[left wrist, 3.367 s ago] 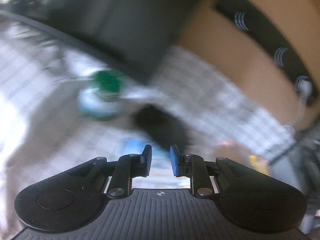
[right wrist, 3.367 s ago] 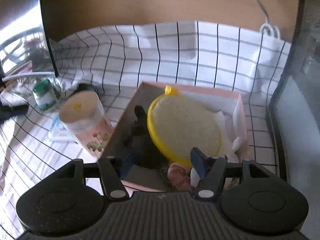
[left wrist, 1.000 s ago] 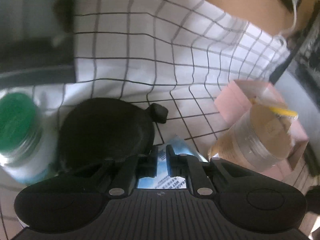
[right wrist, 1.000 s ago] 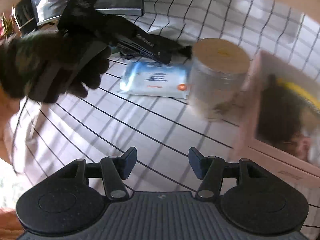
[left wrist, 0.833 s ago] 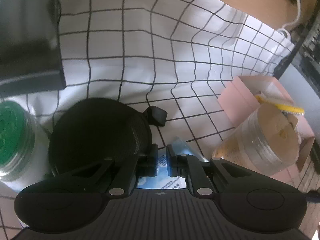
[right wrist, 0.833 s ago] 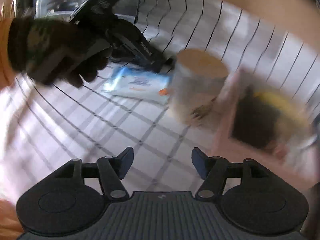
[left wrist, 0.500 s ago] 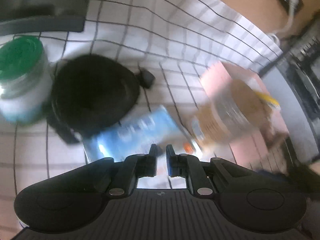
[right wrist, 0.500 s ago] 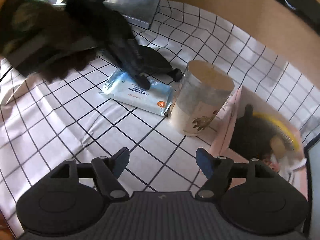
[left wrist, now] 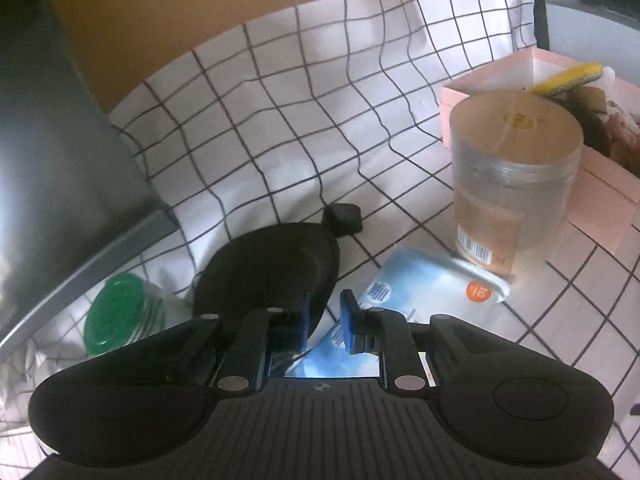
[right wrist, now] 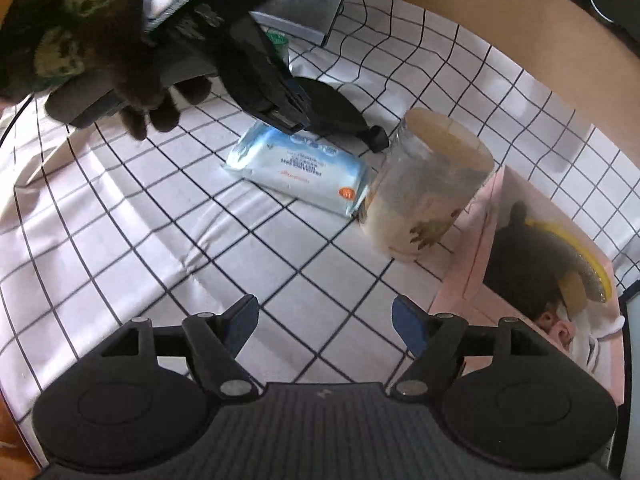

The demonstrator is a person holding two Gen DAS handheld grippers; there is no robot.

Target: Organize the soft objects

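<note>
Right wrist view only: a gloved hand (right wrist: 100, 52) is gripping the left hand-held gripper (right wrist: 298, 114) in the upper left, tips poised over the wipes pack (right wrist: 300, 170).
Left wrist view only: a green-lidded jar (left wrist: 116, 316) is sitting at lower left.
Wipes pack: lying flat on the checked desk (right wrist: 132, 236), touching the clear canister (right wrist: 424, 196).
Surroundings: a black pouch (left wrist: 276, 268) is lying beside the pack; a pink box (right wrist: 476, 276) is holding a yellow brush (right wrist: 592, 272).
Left hand-held gripper: narrow, jaws opening, nothing pressed.
Right hand-held gripper (right wrist: 324, 320): hanging wide, empty, tilted downward.

A home table: checked tablecloth (left wrist: 304, 92), wet-wipes pack (right wrist: 304, 170).
</note>
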